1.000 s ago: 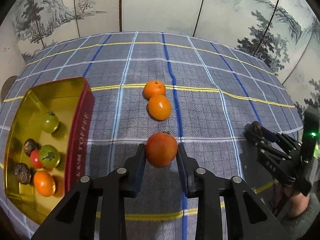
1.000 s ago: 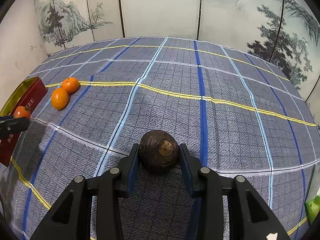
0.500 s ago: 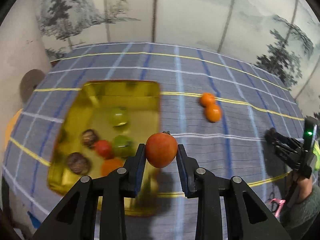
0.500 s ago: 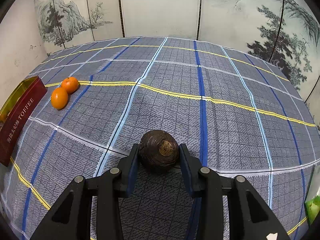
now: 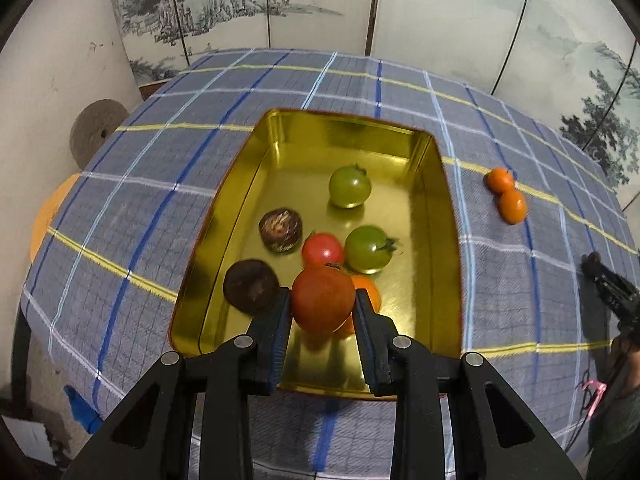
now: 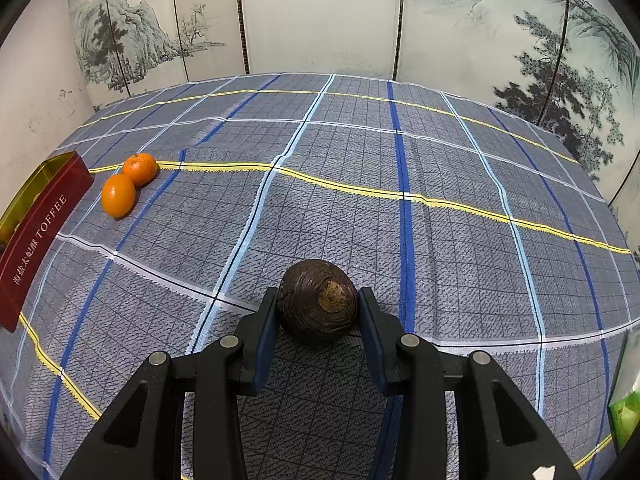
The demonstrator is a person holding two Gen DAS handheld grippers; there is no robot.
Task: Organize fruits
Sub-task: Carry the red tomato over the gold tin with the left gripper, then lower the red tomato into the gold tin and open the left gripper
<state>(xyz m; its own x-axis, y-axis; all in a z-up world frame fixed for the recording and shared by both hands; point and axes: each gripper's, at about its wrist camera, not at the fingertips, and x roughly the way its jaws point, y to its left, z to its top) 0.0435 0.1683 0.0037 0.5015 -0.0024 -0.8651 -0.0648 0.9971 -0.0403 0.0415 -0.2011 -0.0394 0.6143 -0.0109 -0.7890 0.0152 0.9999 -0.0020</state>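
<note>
My left gripper [image 5: 322, 309] clamps a round red-orange tomato [image 5: 322, 298] above the gold rectangular tin [image 5: 437, 184], over its crowded near end. Released here, I risk it striking the fruit beneath and rolling. My right gripper [image 6: 317, 309] pinches a dark brown wrinkled round fruit [image 6: 317, 301] well right of the tin.

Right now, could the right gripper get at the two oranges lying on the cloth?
Probably not yet: the right gripper is shut on a dark brown fruit. The cloth toward the two oranges looks clear.
</note>
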